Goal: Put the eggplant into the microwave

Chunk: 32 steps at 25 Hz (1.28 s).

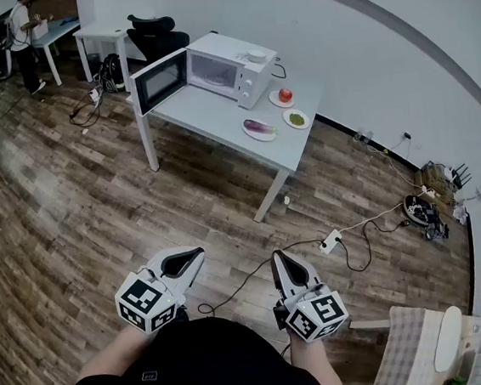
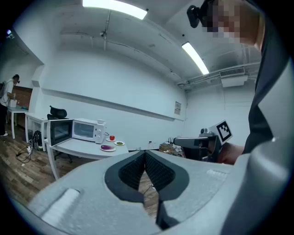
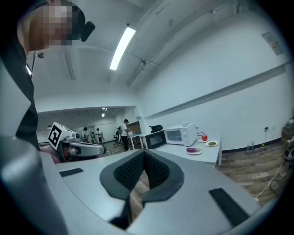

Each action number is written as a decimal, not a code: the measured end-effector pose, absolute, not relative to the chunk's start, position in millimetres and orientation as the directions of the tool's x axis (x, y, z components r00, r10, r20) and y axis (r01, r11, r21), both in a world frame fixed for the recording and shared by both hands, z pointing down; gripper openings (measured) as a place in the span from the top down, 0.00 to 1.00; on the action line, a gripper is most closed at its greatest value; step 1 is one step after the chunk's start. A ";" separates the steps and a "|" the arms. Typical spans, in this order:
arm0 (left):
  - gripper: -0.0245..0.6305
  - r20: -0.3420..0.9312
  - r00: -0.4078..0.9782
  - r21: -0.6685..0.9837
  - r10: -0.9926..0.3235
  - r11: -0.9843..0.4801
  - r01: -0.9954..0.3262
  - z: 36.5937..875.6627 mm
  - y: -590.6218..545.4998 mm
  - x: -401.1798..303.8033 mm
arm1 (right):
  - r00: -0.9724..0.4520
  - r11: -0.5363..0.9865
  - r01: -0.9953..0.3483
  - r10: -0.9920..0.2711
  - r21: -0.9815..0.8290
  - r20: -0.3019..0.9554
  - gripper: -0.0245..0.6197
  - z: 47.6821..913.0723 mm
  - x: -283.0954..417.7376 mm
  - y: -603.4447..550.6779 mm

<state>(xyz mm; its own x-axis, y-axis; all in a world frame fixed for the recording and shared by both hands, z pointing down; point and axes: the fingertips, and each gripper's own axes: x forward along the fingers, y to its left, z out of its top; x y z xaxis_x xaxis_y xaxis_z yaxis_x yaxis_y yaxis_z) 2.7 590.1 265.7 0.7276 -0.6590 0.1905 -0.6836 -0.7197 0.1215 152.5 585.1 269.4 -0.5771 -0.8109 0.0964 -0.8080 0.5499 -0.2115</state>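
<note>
"Head view, starting at the left: what is there?"

"A person in a white top (image 1: 22,35) at a far desk, then a black office chair (image 1: 155,34), then the white microwave oven (image 1: 232,67) on a pale grey table (image 1: 207,114). Its door is swung open to the left."

"And the eggplant?"

"The purple eggplant (image 1: 258,126) lies on a white plate (image 1: 252,135) on the table, just right of the microwave and outside it. Behind it sits a red round fruit (image 1: 285,95) on a small plate, and to its right a plate with something green (image 1: 297,119)."

"The tongs?"

"Both are low in the picture, over the wooden plank floor (image 1: 72,214) and well apart from the table. The left gripper (image 1: 187,255) has its jaws pressed together at the tips with nothing between them, and so has the right gripper (image 1: 279,258). Each gripper's own view agrees: the ribbed black pads (image 2: 133,170) meet at the tip, and only floor shows through the gap below."

"What do those views add?"

"The left gripper view shows ceiling strip lights (image 2: 115,8). The right gripper view shows several people (image 3: 94,134) in a further room. Only the head view shows the white power strip (image 1: 330,240) on the floor, right of the right gripper."
</note>
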 end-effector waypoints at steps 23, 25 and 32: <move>0.95 0.197 0.668 0.130 -0.718 -0.656 -0.744 276.3 571.6 80.9 | -0.607 0.587 -0.793 -0.785 -0.164 0.123 0.94 288.1 237.9 575.0; 0.95 0.197 0.662 0.128 -0.723 -0.650 -0.749 279.2 558.1 74.9 | -0.604 0.583 -0.795 -0.786 -0.168 0.130 0.94 290.4 234.2 559.1; 0.95 0.175 0.631 0.134 -0.756 -0.617 -0.776 284.4 480.7 40.5 | -0.622 0.604 -0.783 -0.769 -0.148 0.147 0.94 292.6 206.2 483.0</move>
